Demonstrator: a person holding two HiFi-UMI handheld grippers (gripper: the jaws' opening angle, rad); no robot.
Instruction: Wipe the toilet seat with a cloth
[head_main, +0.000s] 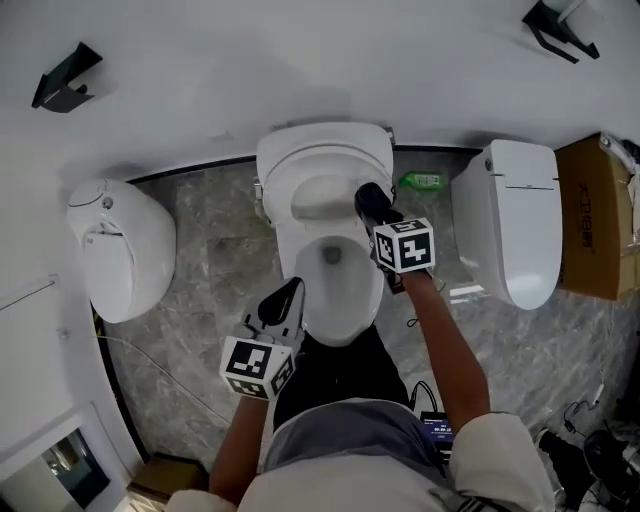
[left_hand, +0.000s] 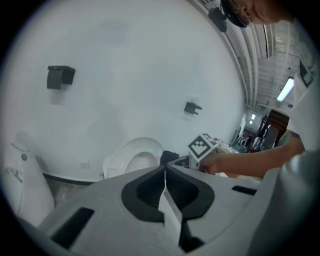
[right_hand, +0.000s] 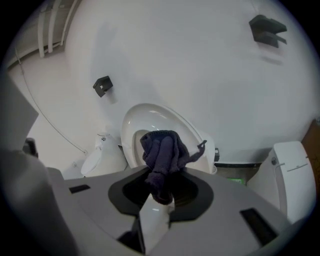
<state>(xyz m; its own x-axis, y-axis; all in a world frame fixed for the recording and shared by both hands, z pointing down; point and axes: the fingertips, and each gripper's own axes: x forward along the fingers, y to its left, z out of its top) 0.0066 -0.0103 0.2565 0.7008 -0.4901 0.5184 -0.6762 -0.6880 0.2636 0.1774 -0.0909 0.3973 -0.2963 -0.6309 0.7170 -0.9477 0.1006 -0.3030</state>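
Closest up, at rt gripper (right_hand: 159, 196): jaws clamped on lower end of a dark purple cloth (right_hand: 162, 150). Rest of it bunched upright above the tips, w/ one thin corner sticking out sideways. Right behind cloth in rt gripper view: raised lid (right_hand: 150, 117) of middle toilet (head_main: 335, 300), white, leaning back toward white wall. Seen from head view: held over back-right of the bowl, just in front of that lid. Can't tell if touching the seat. Marker cube (head_main: 405, 246) just behind, above right rim, w/ bare forearm running back to torso.

At left gripper (left_hand: 164, 171): jaws shut together, nothing btwn them. Placed by front-left rim of same toilet; contact unclear. Own marker cube (head_main: 257, 367) lower down, nearer the body. Aimed toward lid and wall, w/ other hand and its cube visible ahead in left gripper view.

Further out: second white toilet (head_main: 120, 250) to the left and third toilet (head_main: 520, 220) to the right, both apart from the middle one. Small green item (head_main: 422, 181) on grey marbled floor (head_main: 200, 240) btwn middle and right toilets, close to wall. Cardboard box (head_main: 597, 215) just beyond third toilet. Black brackets on wall: one upper left (head_main: 65, 78), one upper right (head_main: 560, 25).
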